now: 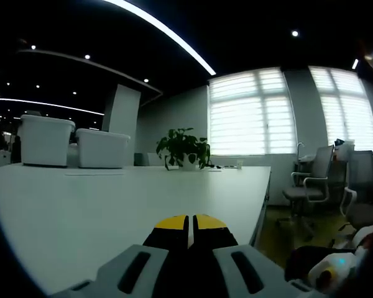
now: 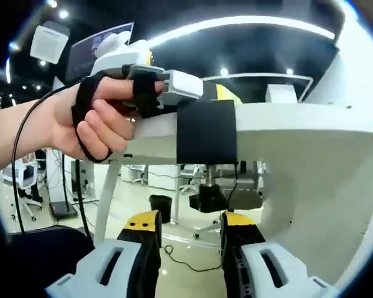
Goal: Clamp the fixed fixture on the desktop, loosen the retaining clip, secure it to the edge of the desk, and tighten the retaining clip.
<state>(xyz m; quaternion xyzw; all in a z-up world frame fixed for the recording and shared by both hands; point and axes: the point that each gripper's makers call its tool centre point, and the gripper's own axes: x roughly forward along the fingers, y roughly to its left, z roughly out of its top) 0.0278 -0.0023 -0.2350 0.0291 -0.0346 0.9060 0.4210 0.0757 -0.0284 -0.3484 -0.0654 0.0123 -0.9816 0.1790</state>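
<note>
Looking along the right gripper (image 2: pixel 189 233), there's one black fixture (image 2: pixel 206 131) sitting clamped over the edge of the white desk (image 2: pixel 298 121), with its one screw knob (image 2: pixel 209 197) hanging underneath, just beyond the yellow-tipped jaws. Those jaws are spread fairly wide with nothing between them, the knob sitting in line with the gap but not touched as far as I can tell. A gloved hand (image 2: pixel 102 115) holds the left gripper (image 2: pixel 174 87) up on top of the desk right by the fixture. In the left gripper view, the left gripper (image 1: pixel 189 231) has its jaws pressed together, nothing visible between them, hovering low over the desk top (image 1: pixel 112 205). On the far side of the desk: two white bins (image 1: pixel 74 144) and one potted plant (image 1: pixel 183 148). Room is a dim office with big blinds-covered windows (image 1: pixel 252 112), ceiling light strips and a couple of office chairs (image 1: pixel 311 180).
</note>
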